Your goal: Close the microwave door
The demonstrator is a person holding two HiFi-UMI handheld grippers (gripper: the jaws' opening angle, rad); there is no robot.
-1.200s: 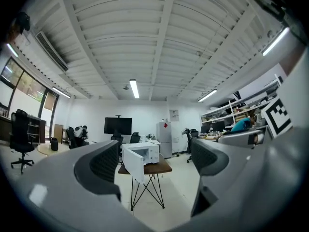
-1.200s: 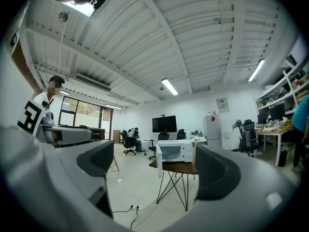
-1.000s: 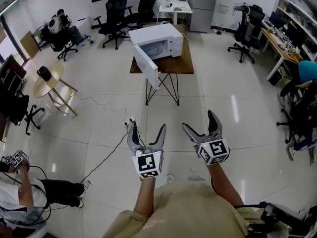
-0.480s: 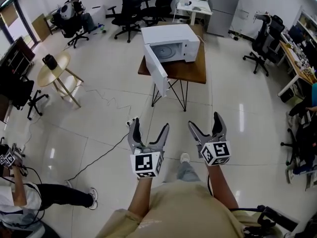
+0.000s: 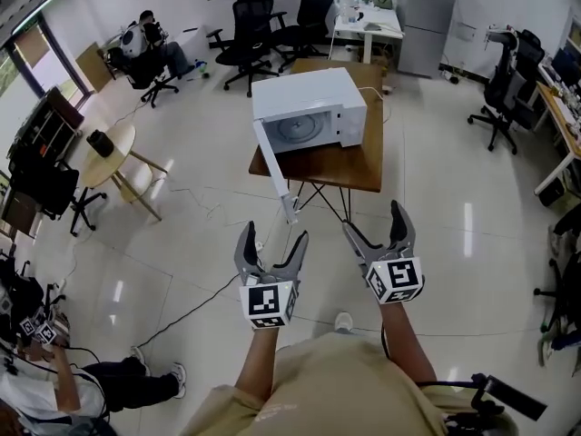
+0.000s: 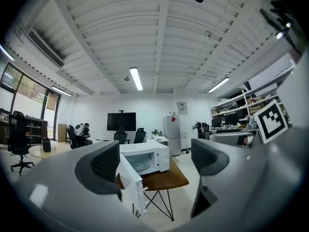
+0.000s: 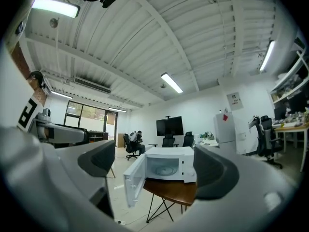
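Note:
A white microwave [image 5: 309,107] stands on a small brown table [image 5: 349,166] ahead of me. Its door [image 5: 275,175] hangs wide open toward me on the left. The microwave [image 6: 147,158] with its open door [image 6: 129,178] shows between the jaws in the left gripper view, and the microwave [image 7: 169,164] with its door [image 7: 134,178] in the right gripper view. My left gripper [image 5: 270,248] is open and empty, a good way short of the door. My right gripper [image 5: 372,225] holds nothing, its jaws closing a little, still wide apart.
Black office chairs [image 5: 245,25] and a white desk [image 5: 368,21] stand behind the microwave. A round wooden side table [image 5: 113,153] is at the left. A cable [image 5: 195,284] runs across the shiny tiled floor. A person [image 5: 64,380] sits low at the left.
I have walked toward the microwave; it and its table sit lower and larger in the head view. Both grippers stay held out in front, still empty.

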